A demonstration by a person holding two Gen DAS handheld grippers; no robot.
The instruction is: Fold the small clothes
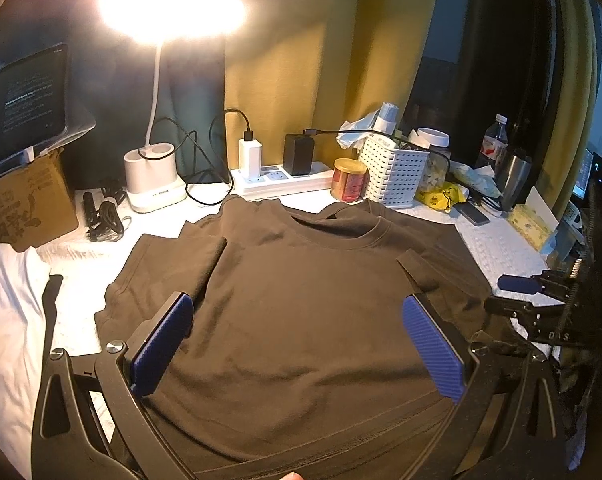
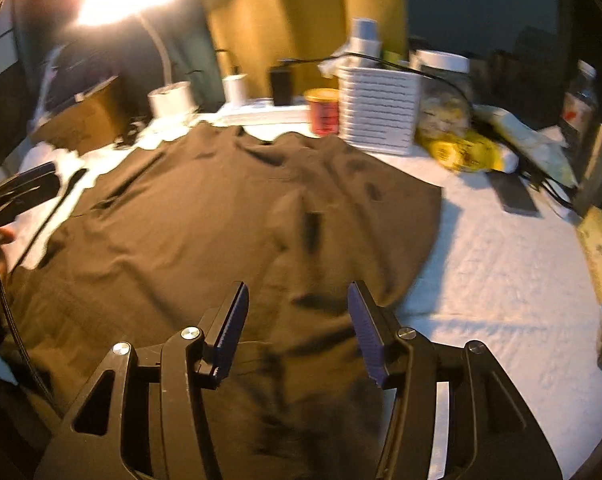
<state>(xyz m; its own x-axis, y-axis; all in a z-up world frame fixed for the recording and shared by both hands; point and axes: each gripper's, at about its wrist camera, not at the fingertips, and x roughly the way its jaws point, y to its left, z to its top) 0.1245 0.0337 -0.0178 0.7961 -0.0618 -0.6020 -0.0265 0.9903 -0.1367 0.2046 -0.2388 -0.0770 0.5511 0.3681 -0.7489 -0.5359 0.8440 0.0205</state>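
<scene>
A dark brown T-shirt (image 1: pixel 301 300) lies flat on the white table cover (image 1: pixel 497 248), collar toward the far clutter, both sleeves folded in over its body. My left gripper (image 1: pixel 297 302) hovers open and wide over the shirt's lower middle, blue pads apart, nothing pinched. My right gripper (image 2: pixel 297 288) is open above the shirt (image 2: pixel 221 220) near its right edge, its pads clear of the cloth. In the left wrist view the right gripper (image 1: pixel 501 294) sits at the shirt's right side. The right wrist view is motion-blurred.
Behind the collar stand a lit desk lamp (image 1: pixel 153 176), a power strip (image 1: pixel 281 178) with chargers, a red can (image 1: pixel 348 180) and a white basket (image 1: pixel 393 176). A cardboard box (image 1: pixel 25 204) and white bedding (image 1: pixel 5 320) are left; a phone (image 1: pixel 471 213) lies right.
</scene>
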